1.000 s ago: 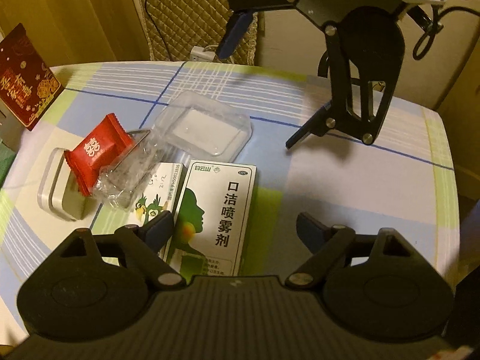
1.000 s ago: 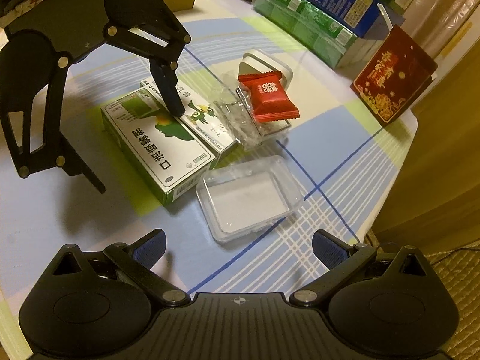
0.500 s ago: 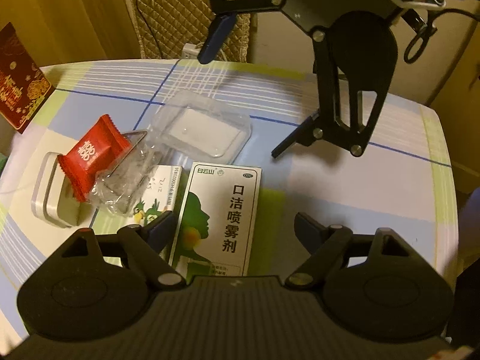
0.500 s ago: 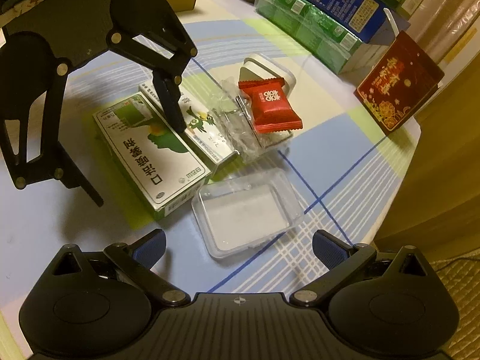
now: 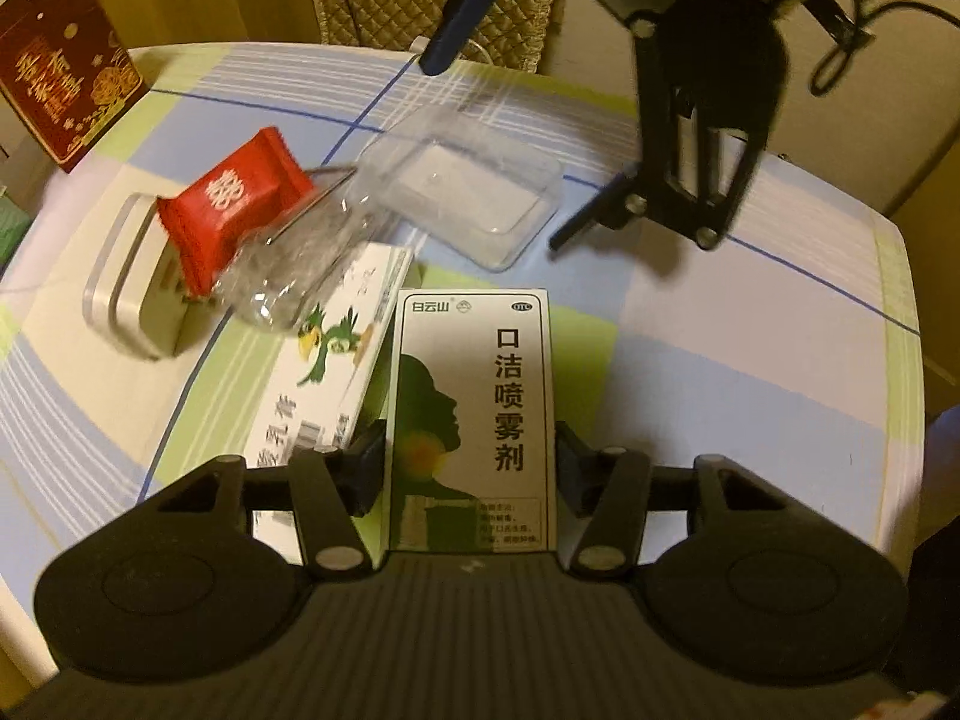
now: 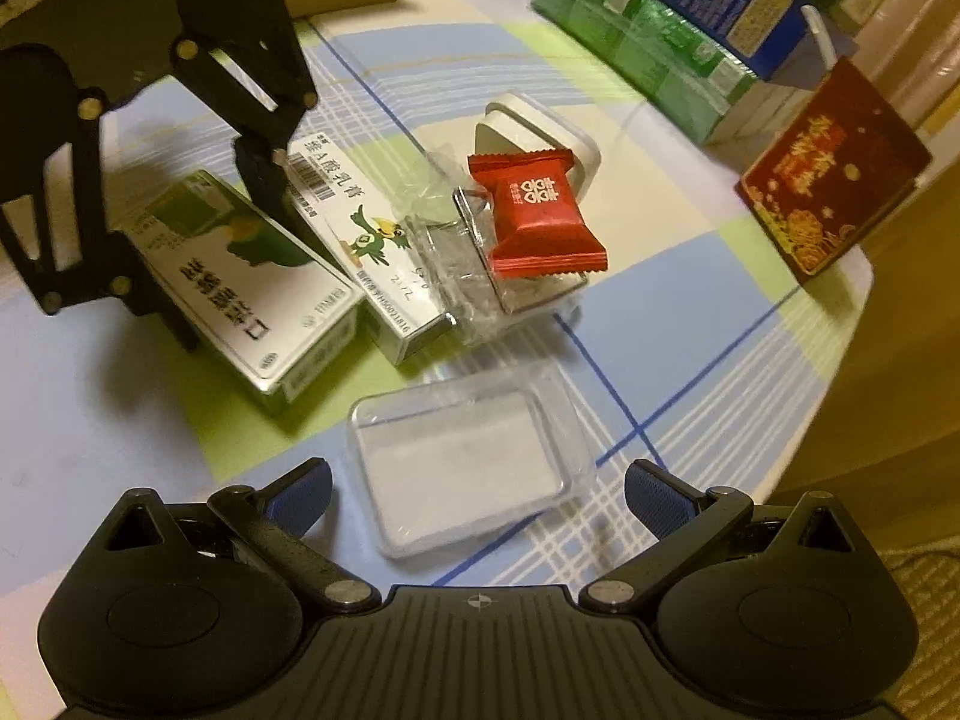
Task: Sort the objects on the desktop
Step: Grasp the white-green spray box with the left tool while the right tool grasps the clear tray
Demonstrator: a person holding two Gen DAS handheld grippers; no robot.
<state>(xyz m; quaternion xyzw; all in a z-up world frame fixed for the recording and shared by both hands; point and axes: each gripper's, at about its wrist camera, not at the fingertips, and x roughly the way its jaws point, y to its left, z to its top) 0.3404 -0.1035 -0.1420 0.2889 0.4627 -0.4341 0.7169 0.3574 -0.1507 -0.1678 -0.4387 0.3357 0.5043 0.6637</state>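
Observation:
A white and green spray box (image 5: 471, 408) lies on the checked tablecloth, and my left gripper (image 5: 471, 471) has its fingers on both long sides of it, closed against it. The box also shows in the right wrist view (image 6: 240, 276). A second white box with a green bird (image 5: 333, 360) lies beside it. A red candy packet (image 5: 237, 204) rests on crumpled clear plastic (image 5: 300, 264) over a white case (image 5: 129, 288). My right gripper (image 6: 477, 495) is open, its fingers either side of an empty clear tray (image 6: 468, 468).
A dark red card (image 6: 834, 174) leans at the table's corner. Green and blue boxes (image 6: 672, 30) are stacked along the far edge in the right wrist view. The table edge (image 6: 828, 396) drops off close to the right of the clear tray.
My left gripper moved forward and closed onto the spray box. My right gripper came down and forward, so the clear tray now sits between its open fingers.

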